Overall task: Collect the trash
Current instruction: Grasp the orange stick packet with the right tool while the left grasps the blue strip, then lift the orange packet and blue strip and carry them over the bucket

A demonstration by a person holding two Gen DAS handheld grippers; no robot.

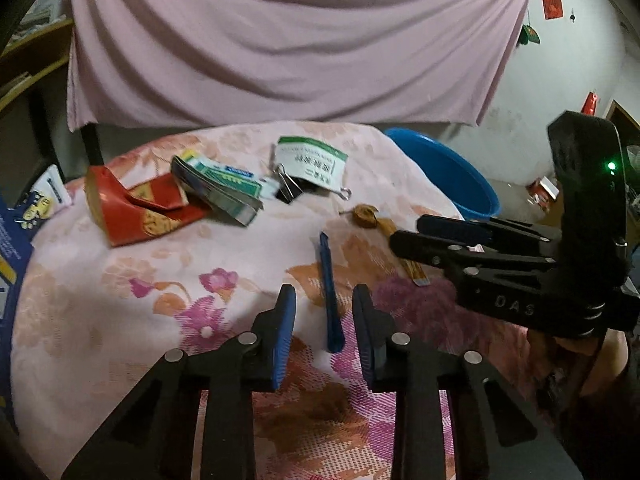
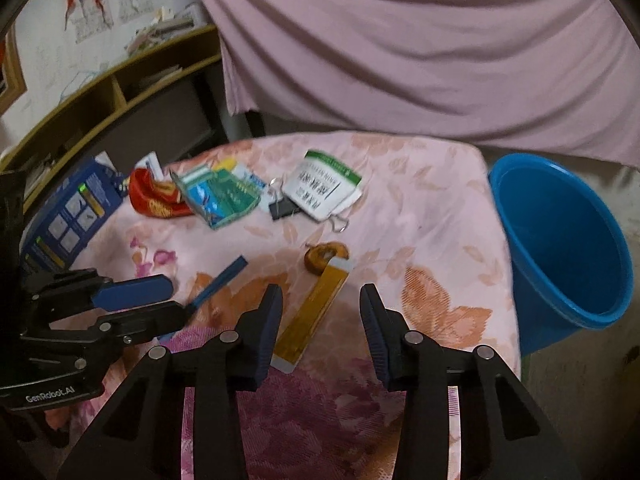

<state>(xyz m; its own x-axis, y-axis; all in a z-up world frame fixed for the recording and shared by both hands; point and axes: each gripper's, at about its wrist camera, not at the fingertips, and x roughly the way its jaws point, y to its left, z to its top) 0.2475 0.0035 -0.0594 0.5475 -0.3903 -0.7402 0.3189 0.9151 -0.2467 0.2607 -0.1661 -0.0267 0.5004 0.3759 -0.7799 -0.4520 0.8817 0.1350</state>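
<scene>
A thin blue strip (image 1: pixel 330 292) lies on the flowered tablecloth (image 1: pixel 120 300), between the fingers of my left gripper (image 1: pixel 325 314). There are gaps on both sides, so it is open. From the right wrist view the blue strip (image 2: pixel 220 280) ends at the left gripper's tips (image 2: pixel 180 302). My right gripper (image 2: pixel 320 312) is open over a yellow strip (image 2: pixel 314 316) that lies flat below a brown tape ring (image 2: pixel 324 256). No pad touches the yellow strip. The right gripper (image 1: pixel 404 232) also shows at the right of the left wrist view, above the tape ring (image 1: pixel 366 216).
Farther back lie a crumpled red packet (image 1: pixel 136 210), a green-and-white box (image 1: pixel 218 188), a white card (image 1: pixel 310 164) and a black binder clip (image 1: pixel 290 190). A blue bin (image 2: pixel 560 240) stands off the table's right edge. A blue box (image 2: pixel 68 220) sits at the left. A pink curtain (image 2: pixel 400 40) hangs behind.
</scene>
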